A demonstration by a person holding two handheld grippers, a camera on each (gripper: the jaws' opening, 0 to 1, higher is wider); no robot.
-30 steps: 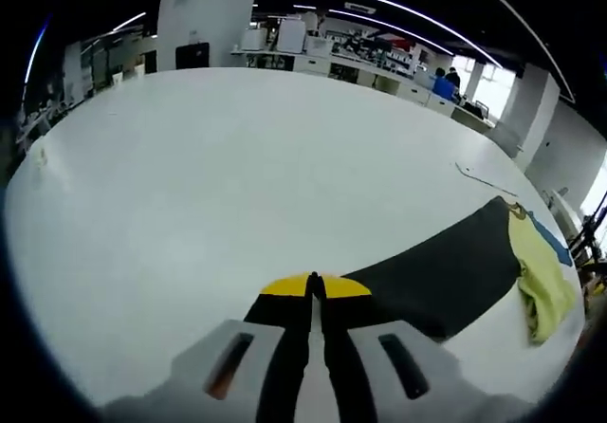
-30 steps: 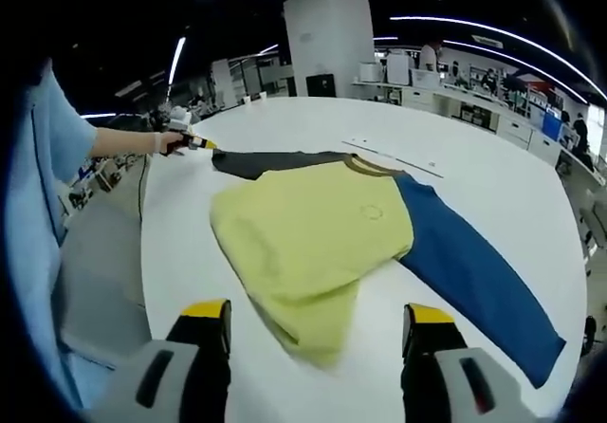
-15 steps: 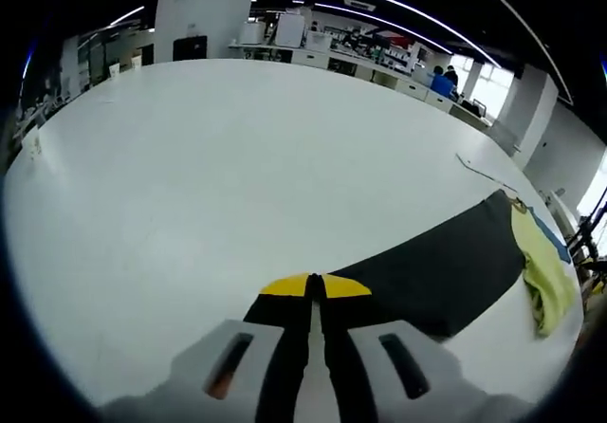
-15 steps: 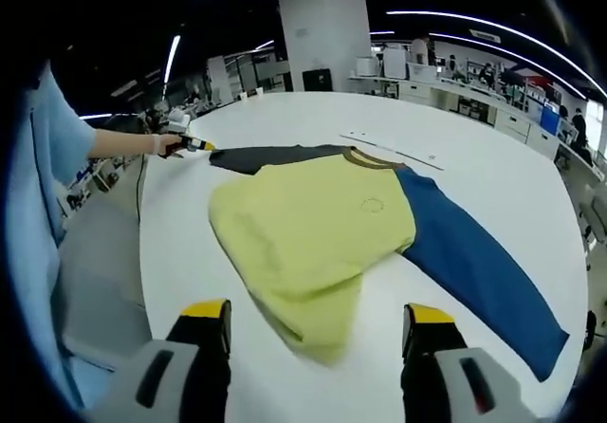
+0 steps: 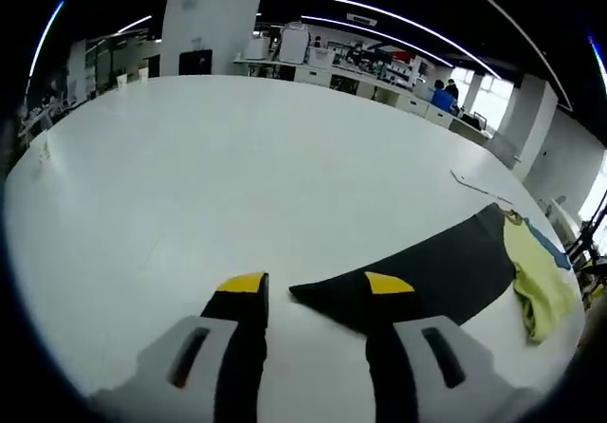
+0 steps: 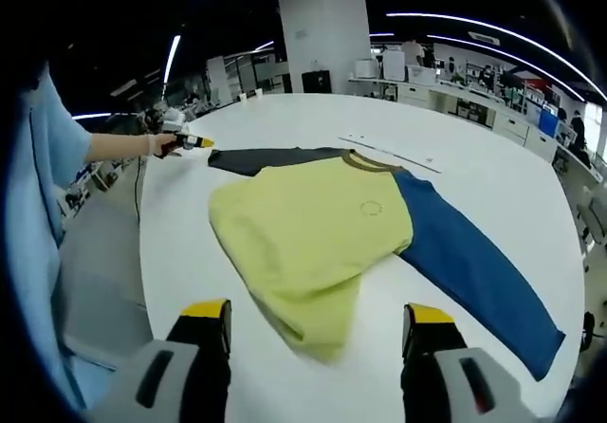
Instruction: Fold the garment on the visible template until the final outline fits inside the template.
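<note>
The shirt (image 6: pixel 313 233) lay on the white table (image 6: pixel 493 172), its yellow body folded up on itself in the middle, a dark sleeve (image 6: pixel 261 157) stretched out to one side and a blue sleeve (image 6: pixel 469 266) to the other. In the left gripper view the dark sleeve (image 5: pixel 417 281) ended just beside the left gripper (image 5: pixel 313 285), whose jaws stood apart with the cuff tip between them, released and flat on the table. The right gripper (image 6: pixel 313 314) hovered near the folded hem, jaws wide and holding nothing. A thin strip (image 6: pixel 394 153) — possibly a template mark, too faint to tell — lay beyond the collar. The folding looked far from finished: both sleeves spread well outside the body. The risks from here lay in the regrasp — a pinch that caught only the top layer of the doubled yellow cloth would drag the fold open, and a sleeve thrown across carelessly could bunch or land skewed, leaving the outline too wide. Pulling hard on either sleeve could also slide the whole shirt across the smooth table.
</note>
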